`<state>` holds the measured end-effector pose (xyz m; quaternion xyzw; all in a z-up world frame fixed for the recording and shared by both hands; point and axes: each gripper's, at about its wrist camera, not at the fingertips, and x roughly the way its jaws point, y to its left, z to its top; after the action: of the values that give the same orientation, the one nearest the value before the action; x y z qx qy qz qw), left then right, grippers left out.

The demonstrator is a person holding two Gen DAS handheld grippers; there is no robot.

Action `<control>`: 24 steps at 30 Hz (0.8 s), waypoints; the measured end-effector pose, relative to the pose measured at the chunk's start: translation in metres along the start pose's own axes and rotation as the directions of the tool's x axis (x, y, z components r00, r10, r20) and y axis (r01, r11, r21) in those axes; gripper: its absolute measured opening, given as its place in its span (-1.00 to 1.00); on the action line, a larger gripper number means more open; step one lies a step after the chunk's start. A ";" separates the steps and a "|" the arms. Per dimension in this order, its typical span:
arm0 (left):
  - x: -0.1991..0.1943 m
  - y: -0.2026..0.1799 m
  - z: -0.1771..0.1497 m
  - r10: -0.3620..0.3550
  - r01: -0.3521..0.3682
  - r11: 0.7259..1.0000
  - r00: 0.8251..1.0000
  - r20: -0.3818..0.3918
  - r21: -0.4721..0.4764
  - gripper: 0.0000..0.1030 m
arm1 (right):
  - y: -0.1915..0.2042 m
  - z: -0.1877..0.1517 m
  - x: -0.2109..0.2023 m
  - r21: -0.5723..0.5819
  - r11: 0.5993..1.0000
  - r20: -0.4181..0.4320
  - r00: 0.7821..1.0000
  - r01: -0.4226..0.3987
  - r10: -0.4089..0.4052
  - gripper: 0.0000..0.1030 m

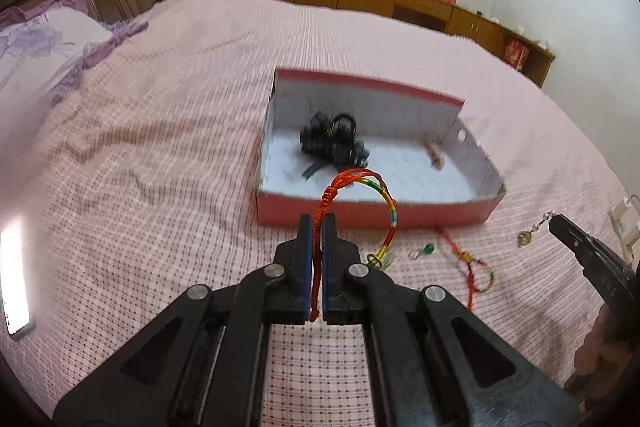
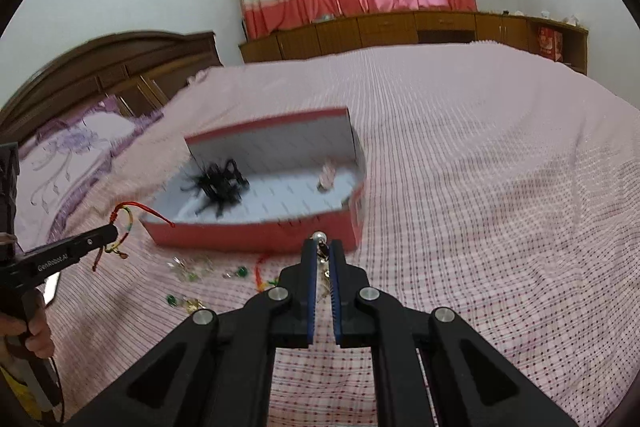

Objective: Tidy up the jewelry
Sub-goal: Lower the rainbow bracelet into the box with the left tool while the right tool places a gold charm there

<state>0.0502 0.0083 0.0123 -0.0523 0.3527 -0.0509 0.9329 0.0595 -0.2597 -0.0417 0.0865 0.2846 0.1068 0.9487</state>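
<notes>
left gripper (image 1: 318, 227): jaws nearly closed, pinching the red cord of a multicolour braided bracelet (image 1: 372, 203) held above the bed (image 1: 160, 147), just before the near wall of the red box (image 1: 380, 215). right gripper (image 2: 322, 251): jaws narrowly spaced, pinching a pearl-tipped dangle earring (image 2: 320, 247).

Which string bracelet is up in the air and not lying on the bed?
The red and rainbow cord bracelet pinched in the left gripper is in the air. The other cord bracelet lies flat on the bedspread, untouched.
</notes>
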 end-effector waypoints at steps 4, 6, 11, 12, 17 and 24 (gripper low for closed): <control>-0.006 0.000 0.007 0.007 -0.006 1.000 0.998 0.055 -0.008 -1.00 | 0.004 0.010 -0.009 -0.001 1.000 0.044 0.999 -0.015 0.015 -0.86; -0.008 -0.001 0.010 0.021 -0.020 1.000 0.996 0.082 -0.007 -1.00 | 0.007 0.014 -0.011 -0.001 1.000 0.064 0.998 -0.020 0.020 -0.86; -0.012 -0.001 0.018 0.026 -0.025 1.000 0.991 0.128 -0.012 -1.00 | 0.014 0.023 -0.014 0.002 0.999 0.098 0.995 -0.034 0.033 -0.86; -0.013 -0.001 0.020 0.027 -0.026 1.000 0.991 0.134 -0.013 -1.00 | 0.015 0.025 -0.013 0.002 0.999 0.101 0.994 -0.036 0.035 -0.86; -0.008 -0.004 0.028 0.030 -0.029 1.000 0.987 0.156 -0.008 -1.00 | 0.021 0.033 -0.005 -0.008 0.999 0.114 0.993 -0.040 0.041 -0.86; 0.006 -0.007 0.041 0.051 -0.052 0.999 0.980 0.191 0.001 -1.00 | 0.025 0.049 0.014 -0.016 0.999 0.136 0.990 -0.036 0.038 -0.86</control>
<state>0.0819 0.0026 0.0398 -0.0448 0.2629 -0.0226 0.9635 0.0941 -0.2370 -0.0028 0.0922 0.2166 0.1202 0.9644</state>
